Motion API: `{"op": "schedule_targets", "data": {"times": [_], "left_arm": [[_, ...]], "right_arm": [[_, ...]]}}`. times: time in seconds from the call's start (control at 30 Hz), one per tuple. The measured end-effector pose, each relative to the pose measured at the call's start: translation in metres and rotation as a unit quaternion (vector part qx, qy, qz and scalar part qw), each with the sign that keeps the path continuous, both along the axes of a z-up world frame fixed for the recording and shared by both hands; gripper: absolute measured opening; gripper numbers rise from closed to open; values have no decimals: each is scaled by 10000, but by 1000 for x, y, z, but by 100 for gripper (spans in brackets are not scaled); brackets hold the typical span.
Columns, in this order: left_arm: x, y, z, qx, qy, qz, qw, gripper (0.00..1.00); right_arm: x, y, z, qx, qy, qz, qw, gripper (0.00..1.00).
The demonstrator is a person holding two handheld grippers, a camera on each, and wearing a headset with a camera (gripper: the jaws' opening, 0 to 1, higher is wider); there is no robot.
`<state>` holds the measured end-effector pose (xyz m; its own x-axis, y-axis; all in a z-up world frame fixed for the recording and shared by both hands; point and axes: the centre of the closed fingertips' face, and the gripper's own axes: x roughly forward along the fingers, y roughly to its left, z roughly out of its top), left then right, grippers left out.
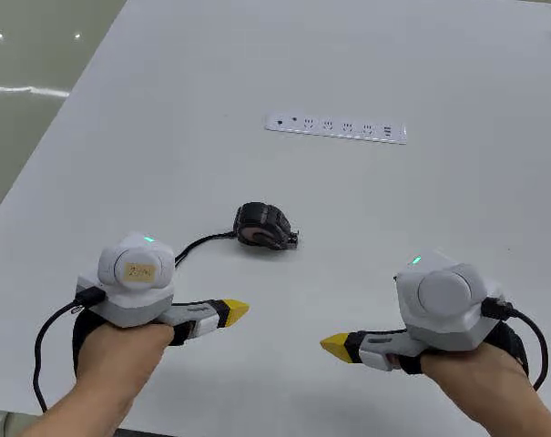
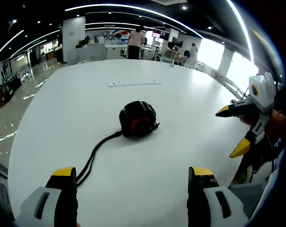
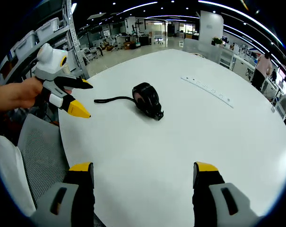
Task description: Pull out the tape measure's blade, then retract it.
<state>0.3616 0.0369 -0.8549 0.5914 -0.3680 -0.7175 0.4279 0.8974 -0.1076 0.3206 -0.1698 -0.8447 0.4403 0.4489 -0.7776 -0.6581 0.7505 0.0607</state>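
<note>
A black tape measure (image 1: 264, 226) with a reddish side lies on the white table (image 1: 348, 55), its black wrist strap (image 1: 198, 242) trailing left. The blade is fully inside the case. The tape measure (image 2: 138, 118) lies ahead of my left gripper (image 2: 132, 179), which is open with nothing between its yellow-tipped jaws. My right gripper (image 3: 142, 175) is open too, with the tape measure (image 3: 147, 100) well in front of it. In the head view the left gripper (image 1: 231, 310) and the right gripper (image 1: 337, 345) point toward each other, both nearer to me than the tape.
A white power strip (image 1: 335, 127) lies farther back on the table. The table's left edge (image 1: 56, 146) borders a glossy floor. People and office desks (image 2: 138, 40) stand far behind the table. A grey mesh chair (image 3: 39, 156) sits by the near edge.
</note>
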Motion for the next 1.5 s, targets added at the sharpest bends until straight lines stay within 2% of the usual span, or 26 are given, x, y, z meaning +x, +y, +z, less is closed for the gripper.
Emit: {"op": "schedule_targets", "data": {"times": [0.53,0.73,0.8,0.87,1.07,1.4,1.5], "left_arm": [[16,-7,-7,65,12,-184,9998,94],[21,-7,-10,151,-5,-369,9992,94],[22,-9,-11,118,-16,-461,9989,94],[23,-11,-14,176,-19,-610,9980,94],[27,-17,-17,169,-85,-919,9956,92],[28,-20,-17,165,-105,-1044,9943,88],[30,-25,-17,241,-158,-1286,9913,86]], "right_arm": [[13,13,-13,-69,36,357,9993,86],[19,17,-18,-102,29,489,9987,86],[21,17,-20,-122,25,523,9986,86],[23,18,-22,-135,41,556,9984,86],[28,16,-26,-196,16,665,9976,83],[30,16,-27,-214,8,699,9973,81],[33,16,-30,-270,-16,805,9964,80]]}}
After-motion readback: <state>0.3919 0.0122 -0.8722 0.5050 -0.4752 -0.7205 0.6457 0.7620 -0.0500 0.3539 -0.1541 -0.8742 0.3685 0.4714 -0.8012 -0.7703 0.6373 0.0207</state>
